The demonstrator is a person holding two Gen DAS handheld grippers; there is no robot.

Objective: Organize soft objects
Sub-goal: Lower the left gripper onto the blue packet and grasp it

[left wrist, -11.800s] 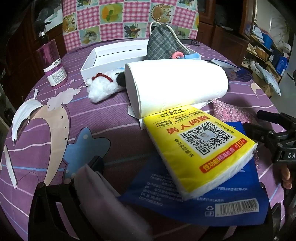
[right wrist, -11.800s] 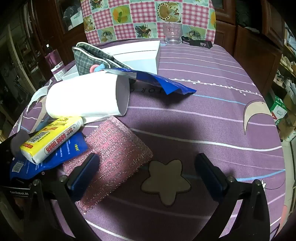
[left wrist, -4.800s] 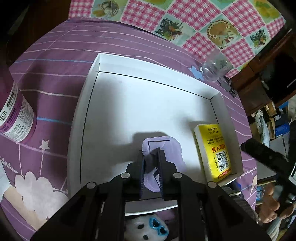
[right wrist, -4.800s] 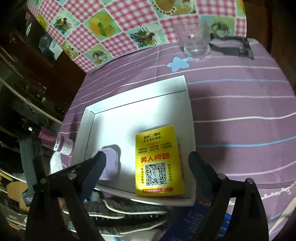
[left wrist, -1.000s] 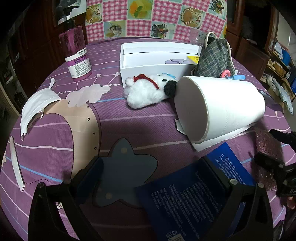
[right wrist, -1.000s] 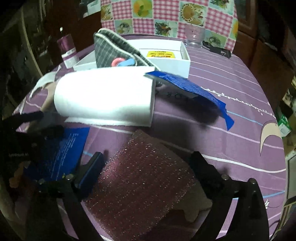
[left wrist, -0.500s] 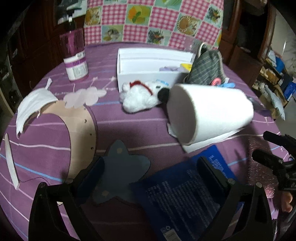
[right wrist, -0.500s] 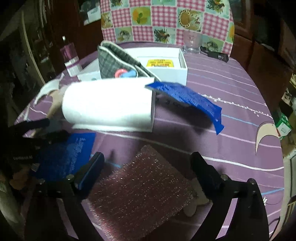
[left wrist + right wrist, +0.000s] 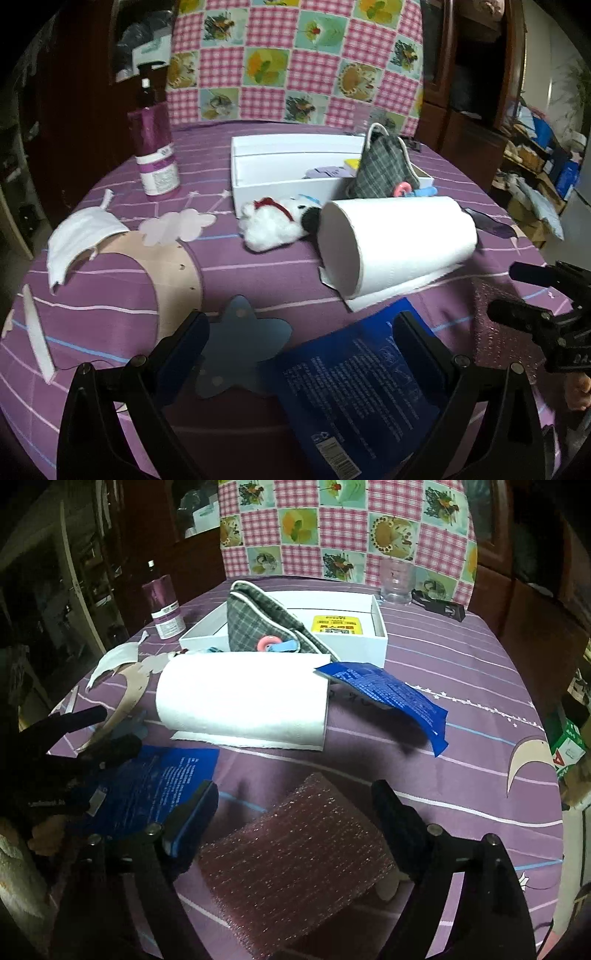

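A pink glitter sponge lies tilted between the fingers of my right gripper. The jaws are closing and both pads touch its side edges. From the left wrist view, this right gripper sits at the far right over the sponge. My left gripper is open and empty above a blue packet. Beyond it lie a white paper roll, a white plush toy and a plaid pouch. The white box holds a yellow tissue pack.
A purple bottle stands at the back left and a white face mask lies at the left. A second blue packet leans beside the roll. A glass and a black clip sit behind the box.
The right jaws have narrowed onto the sponge, and its near edge now looks raised off the cloth. Both cameras have risen and tipped up a little. The left gripper stays open.
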